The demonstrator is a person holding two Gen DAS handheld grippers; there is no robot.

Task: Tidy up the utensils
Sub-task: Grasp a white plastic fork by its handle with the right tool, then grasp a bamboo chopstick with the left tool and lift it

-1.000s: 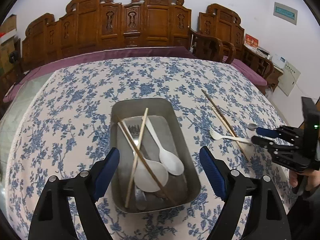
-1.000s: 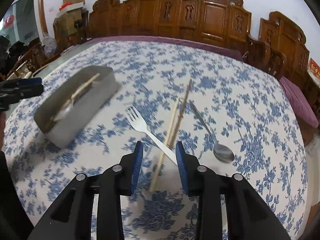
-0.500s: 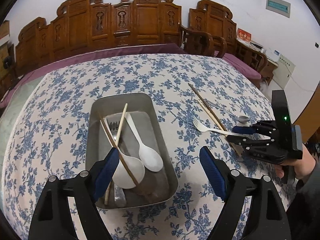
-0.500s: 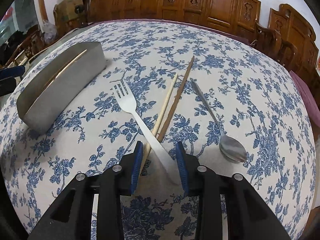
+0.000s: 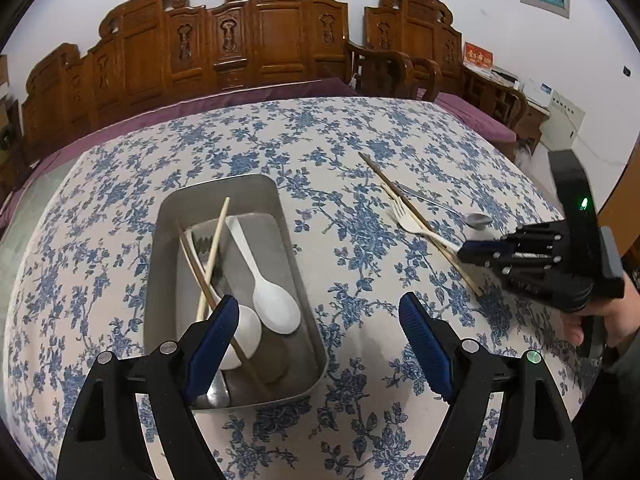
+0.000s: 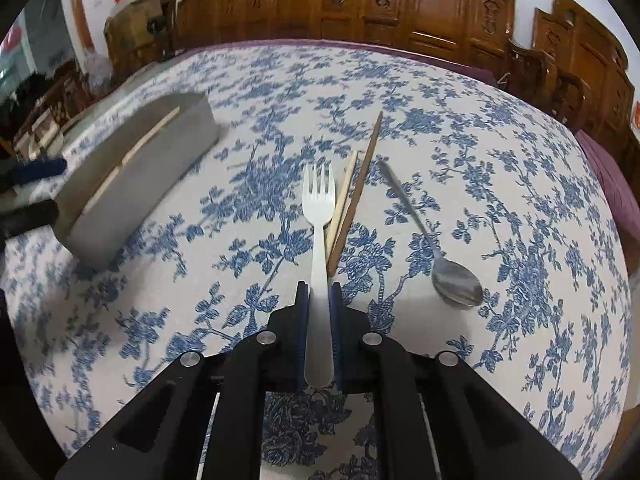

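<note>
My right gripper is shut on the handle of a white plastic fork, tines pointing away. The fork lies across two chopsticks on the flowered tablecloth. A metal spoon lies to their right. The metal tray holds white spoons, chopsticks and a fork. My left gripper is open and empty, hovering over the tray's near right corner. The right gripper also shows in the left wrist view.
The tray stands left of the fork in the right wrist view. Carved wooden chairs ring the far side of the table. The table edge curves away at right.
My right gripper has moved forward and closed on the fork's handle. The left gripper has drifted right, so the tray sits further left in its view.
</note>
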